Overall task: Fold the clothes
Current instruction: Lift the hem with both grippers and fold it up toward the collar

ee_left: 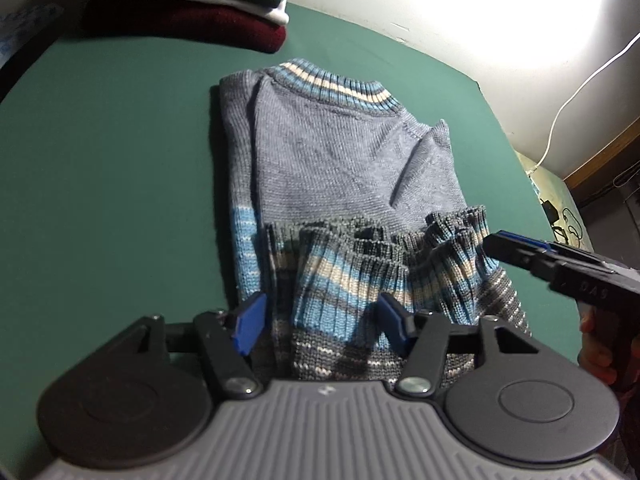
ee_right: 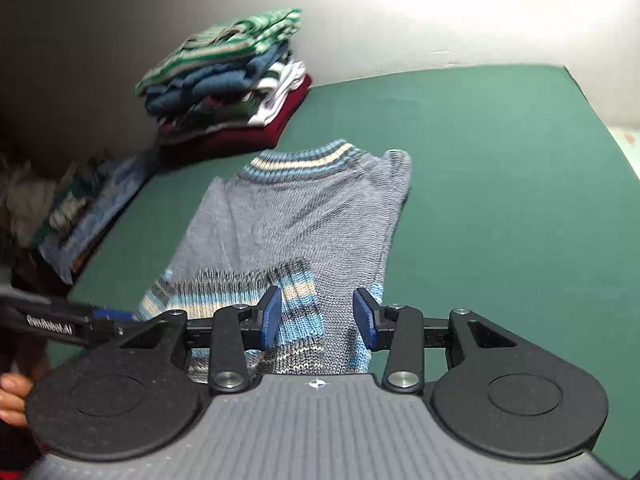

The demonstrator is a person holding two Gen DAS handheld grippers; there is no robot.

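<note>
Already laid flat near the middle of the green counter [ee_left: 100, 140], sleeves tucked in and striped hem [ee_left: 352, 276] doubled upward for the next fold: grey-blue knit sweater [ee_left: 340, 152], left hand-held gripper [ee_left: 320, 320] and right hand-held gripper [ee_right: 316, 316] both spread astride the hem, pinching nothing, stack of folded clothes [ee_right: 228, 80] parked in the far corner.

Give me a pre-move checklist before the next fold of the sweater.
1. Left gripper open over the hem: ok.
2. Right gripper open, pads not pressing: ok.
3. Sweater sleeves folded in: ok.
4. Cuffs lying flat: not ok, bunched.
5. Bare table beside the sweater: ok.
6. Stack apart from the sweater: ok.
</note>
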